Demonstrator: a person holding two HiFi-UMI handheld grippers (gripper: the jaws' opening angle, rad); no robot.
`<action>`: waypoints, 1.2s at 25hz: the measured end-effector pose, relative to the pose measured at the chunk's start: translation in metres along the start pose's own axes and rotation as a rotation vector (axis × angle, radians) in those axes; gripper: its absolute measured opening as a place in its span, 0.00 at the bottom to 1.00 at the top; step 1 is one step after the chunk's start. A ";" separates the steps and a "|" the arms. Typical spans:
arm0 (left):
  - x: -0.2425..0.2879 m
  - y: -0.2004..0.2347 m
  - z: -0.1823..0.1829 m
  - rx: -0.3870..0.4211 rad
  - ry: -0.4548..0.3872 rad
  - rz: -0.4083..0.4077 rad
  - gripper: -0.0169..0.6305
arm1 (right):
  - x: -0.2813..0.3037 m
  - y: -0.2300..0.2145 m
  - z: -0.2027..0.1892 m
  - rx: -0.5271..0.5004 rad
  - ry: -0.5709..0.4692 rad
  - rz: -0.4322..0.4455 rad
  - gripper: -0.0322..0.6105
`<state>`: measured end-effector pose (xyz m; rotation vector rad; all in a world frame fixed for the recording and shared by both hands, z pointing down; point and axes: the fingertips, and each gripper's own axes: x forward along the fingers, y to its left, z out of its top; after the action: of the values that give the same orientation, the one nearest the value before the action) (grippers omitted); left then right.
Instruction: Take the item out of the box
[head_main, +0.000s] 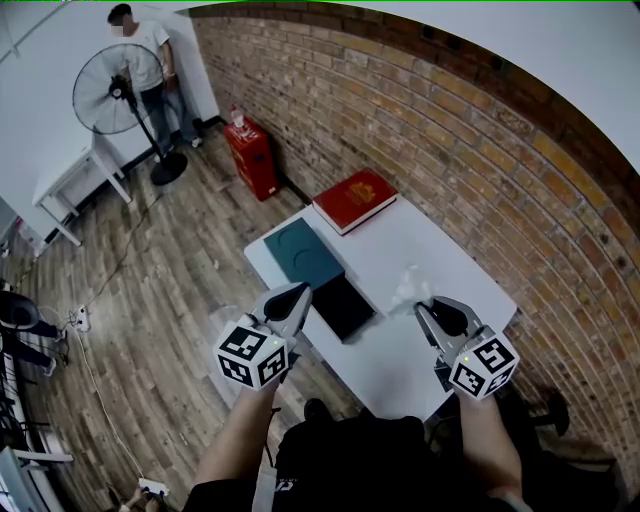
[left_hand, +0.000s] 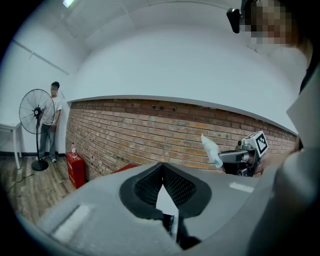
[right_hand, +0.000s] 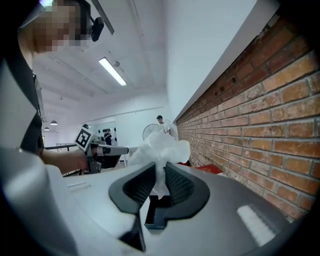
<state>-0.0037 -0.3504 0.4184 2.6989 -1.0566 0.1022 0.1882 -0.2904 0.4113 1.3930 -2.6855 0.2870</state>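
**Right fingers clamped on the white item, outside the box**

The fingers (right_hand: 180, 184) of the right gripper (right_hand: 160, 167) are pressed on a crumpled white item (right_hand: 160, 147), whose pinched lower end sits between the pads while the rest billows out past the tips. The left gripper (left_hand: 162, 167) has its tips together with nothing between them.

In the head view the item (head_main: 408, 287) lies at the upper left of the right gripper's tips, over bare white table (head_main: 440, 250) at the right of centre. The open dark box (head_main: 343, 305) is to its left, apart from it, with the teal lid (head_main: 303, 252) touching the box's upper-left side. The left gripper is the nearer of the two to the box, just at its left edge.

The item's long axis follows the line of the right jaws. Seen from the left gripper view, it sticks up and leftward from the fingertips, free end high against the brick wall (left_hand: 150, 130). By my judgement the removal is nearly done, and what remains is to set the item down on bare table to the right of the box.
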 end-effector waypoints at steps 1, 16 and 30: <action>0.000 0.001 0.002 0.003 -0.002 0.002 0.03 | -0.003 0.000 0.003 -0.001 -0.015 -0.002 0.14; 0.000 -0.002 0.004 0.012 -0.015 0.002 0.03 | -0.027 -0.005 -0.018 0.037 -0.087 -0.063 0.14; 0.011 -0.008 -0.004 0.008 0.003 -0.015 0.03 | -0.025 -0.009 -0.034 0.030 -0.047 -0.095 0.12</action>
<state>0.0101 -0.3506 0.4222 2.7121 -1.0376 0.1072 0.2101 -0.2683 0.4407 1.5487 -2.6526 0.2915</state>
